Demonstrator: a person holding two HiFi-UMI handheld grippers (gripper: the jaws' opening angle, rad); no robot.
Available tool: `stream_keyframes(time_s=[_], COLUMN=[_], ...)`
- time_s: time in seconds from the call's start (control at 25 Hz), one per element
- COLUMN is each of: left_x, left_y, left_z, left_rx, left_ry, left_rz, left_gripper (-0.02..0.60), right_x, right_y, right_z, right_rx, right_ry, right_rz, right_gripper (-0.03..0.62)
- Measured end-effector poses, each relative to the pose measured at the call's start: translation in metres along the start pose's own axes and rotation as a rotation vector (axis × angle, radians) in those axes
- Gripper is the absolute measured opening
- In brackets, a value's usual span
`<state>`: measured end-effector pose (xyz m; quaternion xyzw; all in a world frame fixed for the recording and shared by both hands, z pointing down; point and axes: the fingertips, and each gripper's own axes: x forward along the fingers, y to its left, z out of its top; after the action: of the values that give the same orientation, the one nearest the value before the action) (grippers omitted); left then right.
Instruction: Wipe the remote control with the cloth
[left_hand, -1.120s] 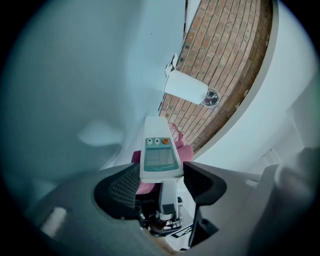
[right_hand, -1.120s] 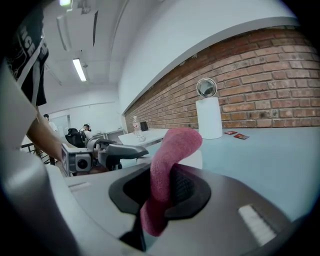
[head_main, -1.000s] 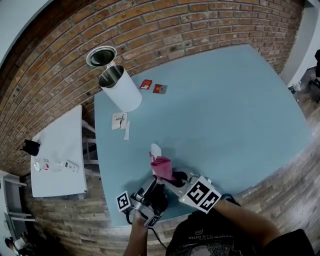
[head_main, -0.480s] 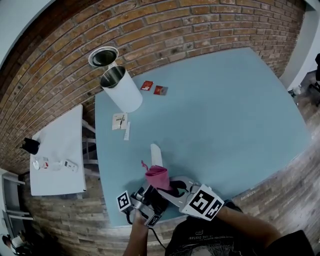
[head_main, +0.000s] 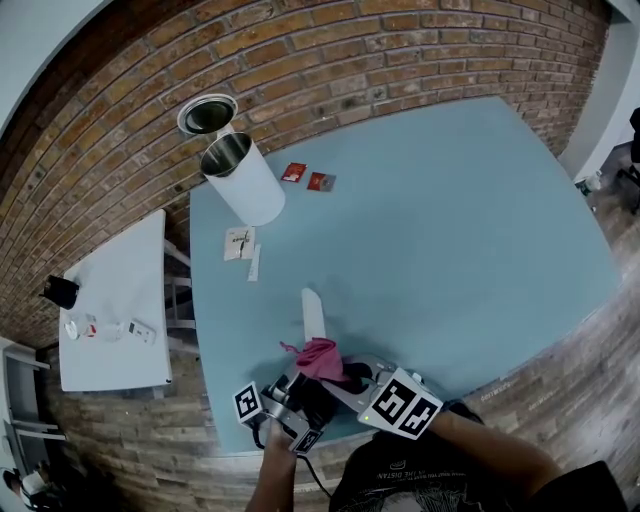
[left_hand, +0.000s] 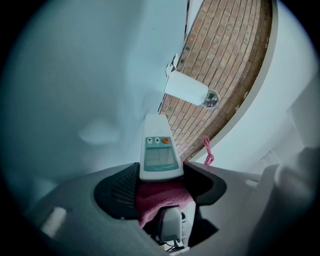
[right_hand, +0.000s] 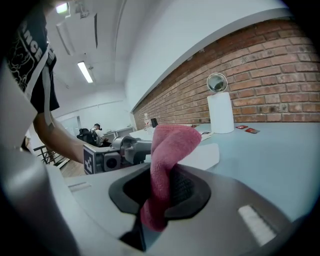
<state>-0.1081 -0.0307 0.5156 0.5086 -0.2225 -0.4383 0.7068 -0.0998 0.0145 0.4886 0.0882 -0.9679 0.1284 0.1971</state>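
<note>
A white remote control (head_main: 313, 312) with a small screen and an orange button (left_hand: 159, 154) sticks out over the blue table (head_main: 450, 220). My left gripper (head_main: 293, 388) is shut on its near end (left_hand: 160, 175). A pink cloth (head_main: 318, 358) is bunched against the remote close to those jaws and hangs below it (left_hand: 162, 199). My right gripper (head_main: 350, 376) is shut on the cloth (right_hand: 167, 160), just right of the left gripper (right_hand: 112, 156). In the right gripper view the remote (right_hand: 202, 156) shows behind the cloth.
A white cylinder (head_main: 242, 178) with an open top stands at the table's far left, a round lid (head_main: 205, 112) behind it. Two red packets (head_main: 306, 177) and paper slips (head_main: 240, 242) lie nearby. A white side table (head_main: 115, 300) stands left, brick wall behind.
The right gripper has drawn the pink cloth back along the remote toward the person, baring more of the remote's far end. The left gripper and remote stayed still.
</note>
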Motion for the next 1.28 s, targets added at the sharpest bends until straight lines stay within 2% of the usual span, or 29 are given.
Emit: stream_keyframes(time_s=[0.16, 0.28, 0.44, 0.52, 0.64, 0.88, 1.04, 1.12, 1.28], left_x=[0.000, 0.001, 0.007, 0.009, 0.008, 0.014, 0.014, 0.016, 0.017], left_y=[0.002, 0.003, 0.011, 0.014, 0.021, 0.028, 0.039, 0.045, 0.057], left_z=[0.002, 0.000, -0.003, -0.003, -0.001, -0.004, -0.005, -0.007, -0.007], left_rx=[0.008, 0.082, 0.331, 0.481, 0.703, 1.087, 1.385, 1.480, 1.607], left_ry=[-0.010, 0.000, 0.049, 0.080, 0.125, 0.218, 0.326, 0.371, 0.427], left_rz=[0.003, 0.059, 0.244, 0.340, 0.507, 0.731, 0.915, 0.967, 1.034], left_gripper=[0.267, 0.267, 0.267, 0.267, 0.266, 0.265, 0.267, 0.268, 0.272], right_x=[-0.002, -0.016, -0.045, -0.058, -0.074, -0.088, -0.089, -0.090, -0.092], right_y=[-0.004, -0.016, -0.057, -0.079, -0.101, -0.117, -0.120, -0.120, -0.117], right_z=[-0.010, 0.002, 0.020, 0.018, 0.014, 0.002, -0.005, -0.010, -0.017], right_rx=[0.033, 0.102, 0.200, 0.222, 0.251, 0.284, 0.286, 0.288, 0.288], right_ry=[0.016, -0.075, -0.203, -0.217, -0.229, -0.221, -0.199, -0.184, -0.161], right_rz=[0.004, -0.021, -0.149, -0.231, -0.310, -0.377, -0.399, -0.412, -0.422], right_gripper=[0.066, 0.066, 0.066, 0.066, 0.066, 0.066, 0.066, 0.066, 0.066])
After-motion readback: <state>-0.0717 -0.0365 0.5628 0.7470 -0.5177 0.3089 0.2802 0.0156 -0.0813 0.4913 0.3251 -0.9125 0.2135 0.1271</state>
